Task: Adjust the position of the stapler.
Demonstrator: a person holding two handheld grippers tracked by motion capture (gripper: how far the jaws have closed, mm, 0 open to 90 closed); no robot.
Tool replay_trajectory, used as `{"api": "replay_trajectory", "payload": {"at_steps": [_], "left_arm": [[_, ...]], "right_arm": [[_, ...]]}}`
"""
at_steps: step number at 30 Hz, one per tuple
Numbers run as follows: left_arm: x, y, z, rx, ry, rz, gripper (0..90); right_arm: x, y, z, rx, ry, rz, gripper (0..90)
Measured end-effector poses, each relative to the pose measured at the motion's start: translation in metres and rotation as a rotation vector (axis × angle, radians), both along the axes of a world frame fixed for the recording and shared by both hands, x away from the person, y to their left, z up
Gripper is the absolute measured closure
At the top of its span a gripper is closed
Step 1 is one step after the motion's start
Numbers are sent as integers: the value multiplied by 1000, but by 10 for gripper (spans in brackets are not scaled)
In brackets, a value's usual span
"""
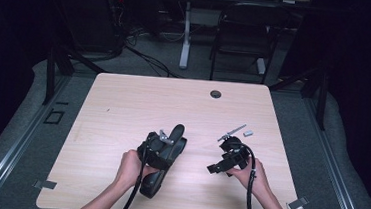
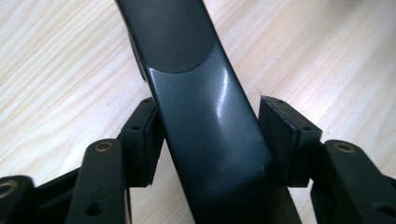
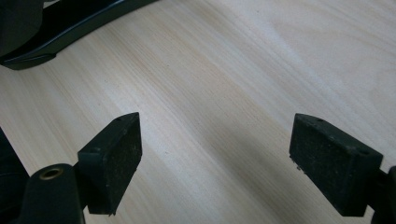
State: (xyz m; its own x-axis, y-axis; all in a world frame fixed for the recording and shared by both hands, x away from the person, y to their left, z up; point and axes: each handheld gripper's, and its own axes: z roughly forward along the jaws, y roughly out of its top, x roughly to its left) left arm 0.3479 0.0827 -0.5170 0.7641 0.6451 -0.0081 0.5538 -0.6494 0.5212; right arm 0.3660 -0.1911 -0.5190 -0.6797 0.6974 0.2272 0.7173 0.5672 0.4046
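Near left of table (image 1: 123, 104): left gripper (image 2: 210, 140) clenched around dark curved handle (image 2: 196, 93), steadying it. Near right: right gripper (image 3: 215, 154) released, poised for assisting.

Long, glossy dark-grey curved object (image 2: 205, 121), lying on the wooden table, clamped between left gripper's fingers (image 2: 140, 140)

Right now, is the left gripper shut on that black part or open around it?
Shut on it, as far as visible: the left gripper has both pads against the black curved part, which lies on the table.
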Motion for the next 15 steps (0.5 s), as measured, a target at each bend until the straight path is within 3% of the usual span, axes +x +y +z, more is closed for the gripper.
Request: {"api": "replay_trajectory", "payload": {"at_steps": [8, 12, 15], "left_arm": [[2, 1, 0, -8, -2, -99, 462], [8, 3, -1, -25, 4, -200, 462], [13, 4, -3, -46, 0, -246, 471]], "right_arm": [[0, 0, 0, 5, -5, -8, 166], [0, -1, 1, 5, -3, -8, 167], [0, -2, 2, 14, -10, -12, 173]]}}
